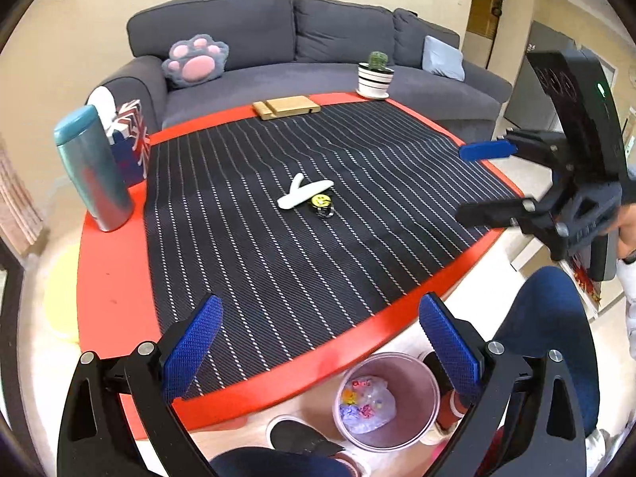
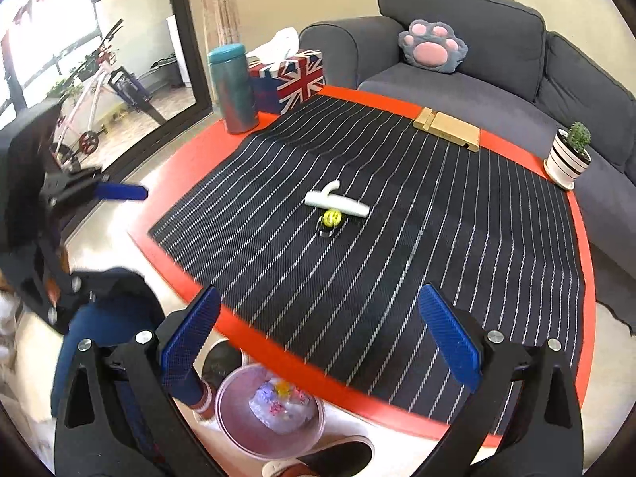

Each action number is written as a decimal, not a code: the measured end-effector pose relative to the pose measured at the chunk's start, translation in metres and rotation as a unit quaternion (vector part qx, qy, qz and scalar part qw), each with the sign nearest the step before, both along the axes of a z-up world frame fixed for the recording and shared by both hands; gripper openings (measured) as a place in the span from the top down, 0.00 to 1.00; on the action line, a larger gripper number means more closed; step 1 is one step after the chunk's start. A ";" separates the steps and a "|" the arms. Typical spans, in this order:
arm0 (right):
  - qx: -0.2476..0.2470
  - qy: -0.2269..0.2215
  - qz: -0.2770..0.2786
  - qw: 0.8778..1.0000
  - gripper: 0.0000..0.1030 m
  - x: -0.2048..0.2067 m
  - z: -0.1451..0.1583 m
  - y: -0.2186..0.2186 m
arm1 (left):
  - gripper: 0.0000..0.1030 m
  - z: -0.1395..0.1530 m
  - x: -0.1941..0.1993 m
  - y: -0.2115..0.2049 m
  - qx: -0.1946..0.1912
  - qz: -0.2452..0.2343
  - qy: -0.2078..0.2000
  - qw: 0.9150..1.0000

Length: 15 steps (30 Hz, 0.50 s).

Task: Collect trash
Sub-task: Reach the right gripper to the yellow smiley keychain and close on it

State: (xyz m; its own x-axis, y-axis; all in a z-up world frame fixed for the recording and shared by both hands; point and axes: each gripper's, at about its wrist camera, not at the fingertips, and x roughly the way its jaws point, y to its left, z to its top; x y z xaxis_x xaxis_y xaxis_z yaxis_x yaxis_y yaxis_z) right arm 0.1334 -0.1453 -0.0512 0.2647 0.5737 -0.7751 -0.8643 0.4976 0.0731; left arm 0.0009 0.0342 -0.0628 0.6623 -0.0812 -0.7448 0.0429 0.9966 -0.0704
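Trash: crumpled pale wrappers (image 1: 365, 403) lie in pink round bin (image 1: 421, 405) on floor, below near edge of red table (image 1: 107, 278). Left gripper (image 1: 318, 351) fingers spread wide, empty, bin low between them. Right gripper (image 2: 318, 348) likewise released, holding nothing. White Y-shaped plastic piece (image 1: 304, 192) touches yellow smiley keyring (image 1: 321, 200) mid striped woven mat (image 1: 318, 258), well ahead of ribbed blue pads (image 2: 449, 338)
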 end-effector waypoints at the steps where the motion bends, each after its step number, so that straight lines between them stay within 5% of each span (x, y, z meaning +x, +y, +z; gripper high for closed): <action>1: -0.005 0.002 -0.006 1.000 0.05 0.006 0.001 0.007 | 0.08 0.000 0.001 0.002 0.000 0.002 0.000 1.000; 15: -0.068 0.076 -0.046 0.994 0.05 0.062 -0.026 0.089 | 0.08 -0.004 0.007 0.024 -0.007 0.016 -0.005 1.000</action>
State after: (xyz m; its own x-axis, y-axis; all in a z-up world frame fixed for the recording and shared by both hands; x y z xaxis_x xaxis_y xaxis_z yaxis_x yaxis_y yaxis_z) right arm 0.1957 -0.0560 -0.0776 0.1849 0.4392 -0.8791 -0.7988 0.5882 0.1258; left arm 0.0083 0.0578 -0.0671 0.6728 -0.0695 -0.7366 0.0112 0.9964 -0.0838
